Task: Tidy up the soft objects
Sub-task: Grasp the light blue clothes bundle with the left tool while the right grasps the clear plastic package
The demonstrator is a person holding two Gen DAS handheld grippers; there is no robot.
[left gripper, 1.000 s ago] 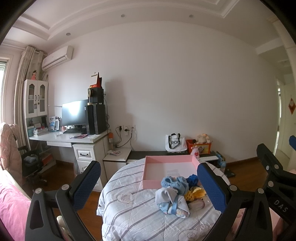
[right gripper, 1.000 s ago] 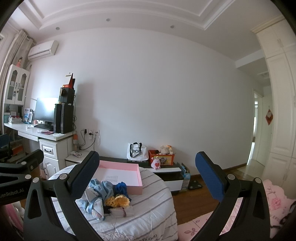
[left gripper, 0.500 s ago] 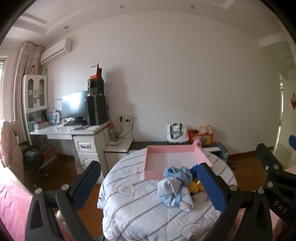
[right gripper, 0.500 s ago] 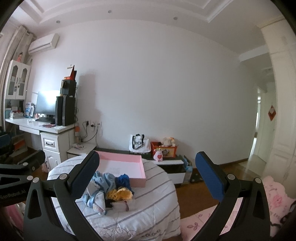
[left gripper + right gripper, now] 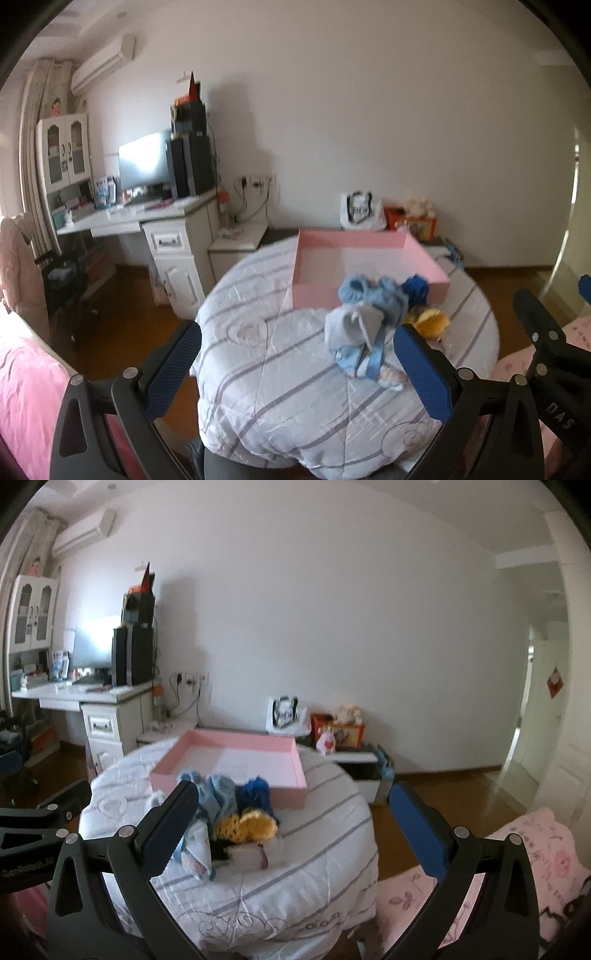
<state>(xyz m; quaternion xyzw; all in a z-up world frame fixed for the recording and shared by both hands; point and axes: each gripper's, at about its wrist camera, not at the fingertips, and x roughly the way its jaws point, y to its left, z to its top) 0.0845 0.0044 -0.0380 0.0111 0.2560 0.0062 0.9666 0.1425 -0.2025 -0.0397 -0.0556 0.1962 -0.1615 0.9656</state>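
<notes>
- The left gripper (image 5: 297, 363) is spread wide with nothing between its blue pads, above the near edge of the round table (image 5: 258, 387).
- The right gripper (image 5: 295, 829) gapes just as wide, also empty.
- The pile of soft things (image 5: 373, 325) lies against the pink tray's (image 5: 314, 291) near wall.
- Blur hides what each piece is; possibly socks or baby clothes.
- The right gripper's left finger (image 5: 166, 830) hides part of the pile.

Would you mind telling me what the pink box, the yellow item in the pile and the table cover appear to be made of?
Pink box: probably cardboard, matte; thin, straight, stiff walls. Yellow item: seemingly knitted or plush fabric; fuzzy, lumpy surface, though blurred. Table cover: quilted cloth, matte; stitched swirls, wrinkles and soft draping over the edge.
</notes>
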